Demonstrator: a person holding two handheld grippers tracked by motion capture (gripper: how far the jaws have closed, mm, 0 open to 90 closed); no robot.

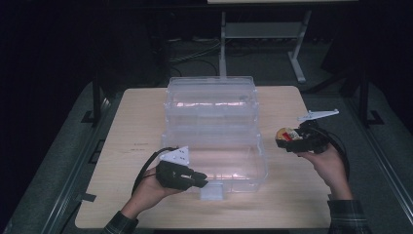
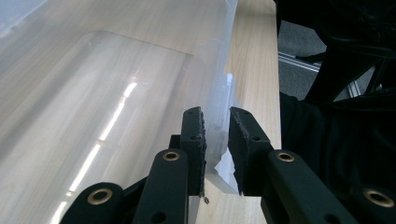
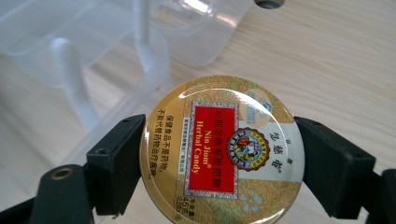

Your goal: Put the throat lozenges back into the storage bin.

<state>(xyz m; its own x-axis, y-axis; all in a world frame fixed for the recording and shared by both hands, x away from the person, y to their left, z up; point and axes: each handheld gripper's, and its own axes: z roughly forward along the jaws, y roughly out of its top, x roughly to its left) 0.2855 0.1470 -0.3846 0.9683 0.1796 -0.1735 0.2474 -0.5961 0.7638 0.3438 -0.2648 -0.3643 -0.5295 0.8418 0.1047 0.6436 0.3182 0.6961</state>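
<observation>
High view, near edge first: two forearms in plaid sleeves come in from the bottom. Left gripper (image 1: 202,179) at the front wall of the clear box (image 1: 243,168), by the front latch tab (image 1: 213,192). Left gripper view: jaws nearly together, pads on either side of the box's thin front wall, seemingly pinching it; inner pad frayed at its edge.

Right gripper (image 1: 285,138) held above the table (image 1: 122,161), just right of the box and apart from it. Right gripper view: jaws spread wide and clamped on the rim of a round tin (image 3: 222,151), gold lid facing the camera, red label reading "Nin Jiom Herbal Candy". Tin off the wood, beside the box's rounded corner.

Box open and see-through, wood grain showing through its floor; lid (image 1: 210,100) tipped up at the back, standing between the grippers and the far table edge. Box wall sits directly between the tin and the box's inside.

Beyond the table: dark floor, a white stand (image 1: 263,31), loose cables (image 1: 195,53).
</observation>
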